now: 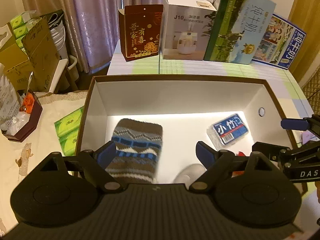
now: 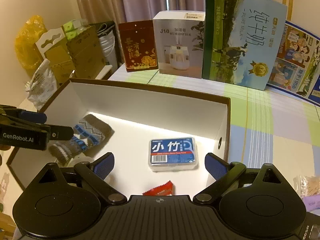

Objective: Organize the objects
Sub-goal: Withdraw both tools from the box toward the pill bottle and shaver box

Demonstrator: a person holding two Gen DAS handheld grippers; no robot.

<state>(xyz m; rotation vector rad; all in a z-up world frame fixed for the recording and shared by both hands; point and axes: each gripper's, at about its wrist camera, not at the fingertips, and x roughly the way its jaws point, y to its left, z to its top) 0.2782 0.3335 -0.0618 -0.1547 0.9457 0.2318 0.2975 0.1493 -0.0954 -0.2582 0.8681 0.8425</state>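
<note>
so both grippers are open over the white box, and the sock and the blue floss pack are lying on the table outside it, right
Not quite. The knitted sock and the blue floss pack lie inside the white box, on its floor, not on the table outside it; the right wrist view shows both clearly. The rest holds: the left gripper and right gripper are both open over the box.

Black ribbed tool (image 1: pixel 156 156), blue pads (image 2: pixel 106 165), round hubs.
</note>
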